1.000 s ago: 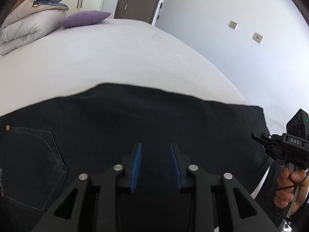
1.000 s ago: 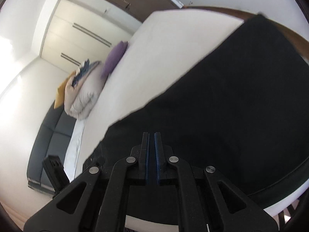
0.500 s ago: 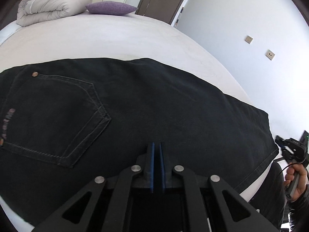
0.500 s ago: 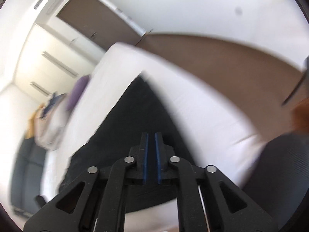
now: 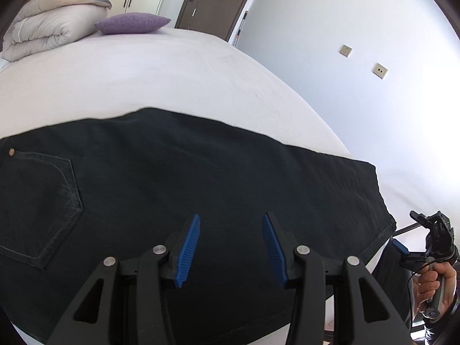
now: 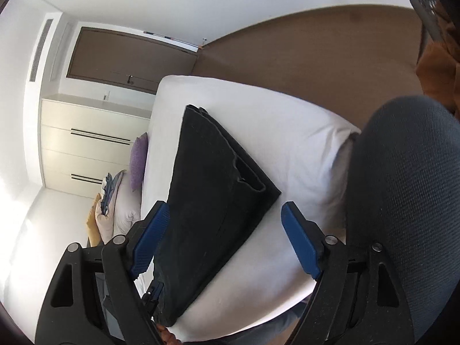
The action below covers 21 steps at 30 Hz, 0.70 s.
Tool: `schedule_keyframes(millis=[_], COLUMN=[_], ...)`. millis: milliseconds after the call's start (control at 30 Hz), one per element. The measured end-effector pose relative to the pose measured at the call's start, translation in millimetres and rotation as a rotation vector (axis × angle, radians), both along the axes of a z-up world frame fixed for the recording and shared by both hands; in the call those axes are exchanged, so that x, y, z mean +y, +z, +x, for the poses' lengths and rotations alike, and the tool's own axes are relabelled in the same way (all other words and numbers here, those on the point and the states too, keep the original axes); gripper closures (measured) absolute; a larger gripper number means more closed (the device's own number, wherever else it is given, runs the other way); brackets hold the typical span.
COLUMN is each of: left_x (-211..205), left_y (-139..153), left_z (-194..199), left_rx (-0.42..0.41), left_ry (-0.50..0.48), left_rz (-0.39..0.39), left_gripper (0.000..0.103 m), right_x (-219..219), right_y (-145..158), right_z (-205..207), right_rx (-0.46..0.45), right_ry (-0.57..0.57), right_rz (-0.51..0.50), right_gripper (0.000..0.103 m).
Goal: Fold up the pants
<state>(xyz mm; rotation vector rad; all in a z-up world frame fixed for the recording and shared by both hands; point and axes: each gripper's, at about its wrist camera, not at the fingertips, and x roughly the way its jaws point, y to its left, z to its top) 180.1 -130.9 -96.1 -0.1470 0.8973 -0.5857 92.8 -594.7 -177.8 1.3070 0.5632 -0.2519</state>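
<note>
Black jeans lie flat across the near part of a white bed, back pocket at the left, leg hems at the right. My left gripper is open and empty, just above the middle of the jeans. My right gripper is open and empty, held off the bed's corner, looking along the jeans from the hem end. In the left wrist view the right gripper shows at the far right, in a hand, beyond the hems.
A purple pillow and a folded duvet sit at the far end of the bed. A dark mesh chair back is close on the right of the right gripper. The wall and a brown door stand behind.
Both grippers were shut half a second ago and are open now. The left gripper has drawn back and lifted from the jeans. The right gripper has swung round toward the hem end.
</note>
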Motion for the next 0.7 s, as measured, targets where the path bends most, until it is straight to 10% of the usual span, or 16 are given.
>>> schedule_keyframes(millis=[700], left_x=[-3], left_y=[-19], left_z=[-4], left_rx=[0.048], left_ry=[-0.005], left_rz=[0.003], left_gripper=[0.054], right_x=[5], right_y=[-51], right_z=[-7], right_rx=[-0.149], right_ry=[-0.088], right_rz=[0.201], right_gripper=[0.047])
